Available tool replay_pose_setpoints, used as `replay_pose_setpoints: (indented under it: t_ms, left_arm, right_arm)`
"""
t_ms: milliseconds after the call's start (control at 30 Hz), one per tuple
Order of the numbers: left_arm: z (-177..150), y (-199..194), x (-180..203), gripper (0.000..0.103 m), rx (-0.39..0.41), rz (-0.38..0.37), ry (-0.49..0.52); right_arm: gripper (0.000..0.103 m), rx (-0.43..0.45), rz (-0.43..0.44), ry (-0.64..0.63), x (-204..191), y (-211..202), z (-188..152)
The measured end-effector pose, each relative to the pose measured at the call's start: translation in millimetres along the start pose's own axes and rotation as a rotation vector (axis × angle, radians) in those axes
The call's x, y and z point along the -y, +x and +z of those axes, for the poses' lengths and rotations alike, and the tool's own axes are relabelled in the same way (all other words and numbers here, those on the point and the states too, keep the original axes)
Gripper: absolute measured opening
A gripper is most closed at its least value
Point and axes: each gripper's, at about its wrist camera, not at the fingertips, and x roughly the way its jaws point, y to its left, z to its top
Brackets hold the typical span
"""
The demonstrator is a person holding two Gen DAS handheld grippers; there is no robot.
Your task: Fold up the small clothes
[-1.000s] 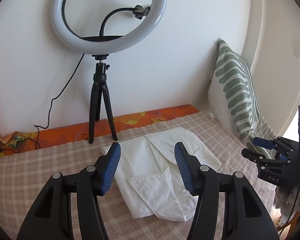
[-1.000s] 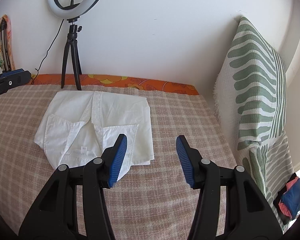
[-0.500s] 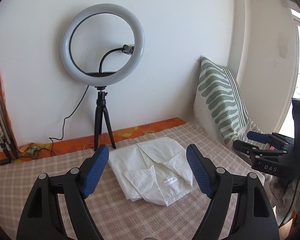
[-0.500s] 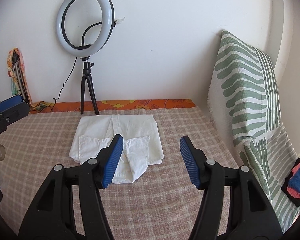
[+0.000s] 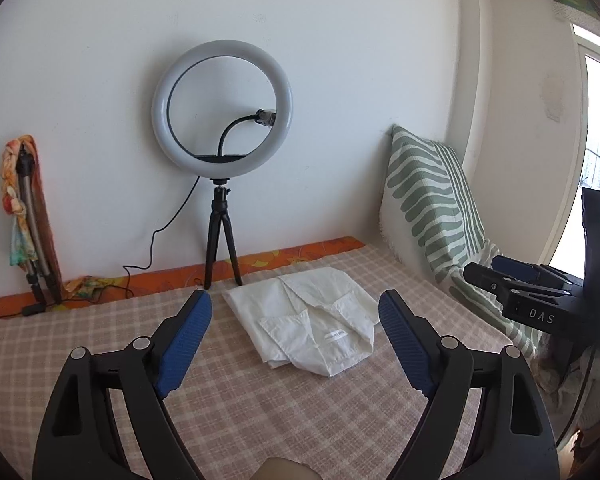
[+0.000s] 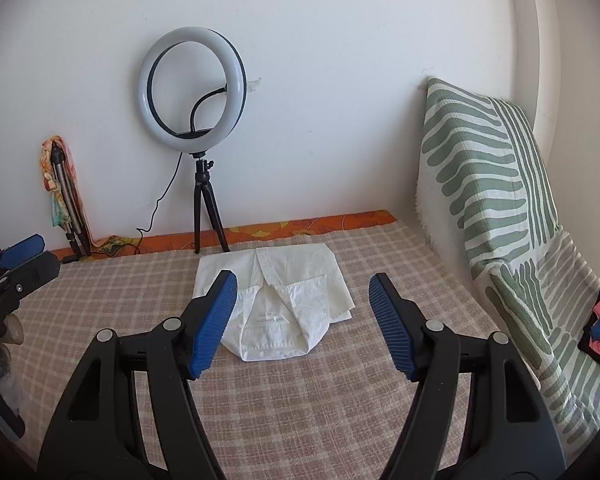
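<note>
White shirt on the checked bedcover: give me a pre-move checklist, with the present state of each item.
1. Left gripper open, holding nothing: ok.
2. Right gripper open, holding nothing: ok.
3. White shirt folded, lying on the checked bedcover: ok.
4. Shirt free of both grippers: ok.
5. Fold tidy: not ok, the near edge bulges and one corner sticks out.
6. Ring light tripod clear of the shirt's far edge: cannot tell.

Rig hardware — as I see it
Left gripper point(image 5: 295, 334), right gripper point(image 6: 303, 318): black frames, ribbed blue pads point(image 5: 186, 342), silver screws — "DAS" marking.
</note>
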Motion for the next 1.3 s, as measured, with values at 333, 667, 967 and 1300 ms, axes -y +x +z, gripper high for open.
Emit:
replay_pose_setpoints:
  t_ms: [333,667,967,1300]
  left_arm:
    - [-18.1,-18.4,8.0,0.103,-0.003,0.05,0.085]
    - [-33.1,-23.3,7.3,0.103,-0.011,0.097,0.115]
    - [-46.8,-12.5,8.6,0.103,-0.059,0.147,0.158]
    - [-49.4,-9.3,8.9,0.103,-0.07,0.157,0.177]
  right_arm:
    - [0.103,0.105,-0.042,0.04,-10.5,-31.1,-23.1]
    - [0.103,0.122,-0.057,-0.006,-27.9,-30.8,-44.3]
    - [0.103,0.122,-0.064,-0.047,-36.9,-23.5,-53.5]
    - [0.103,0.121,-0.058,-0.027,-34.4,-21.4,-54.4]
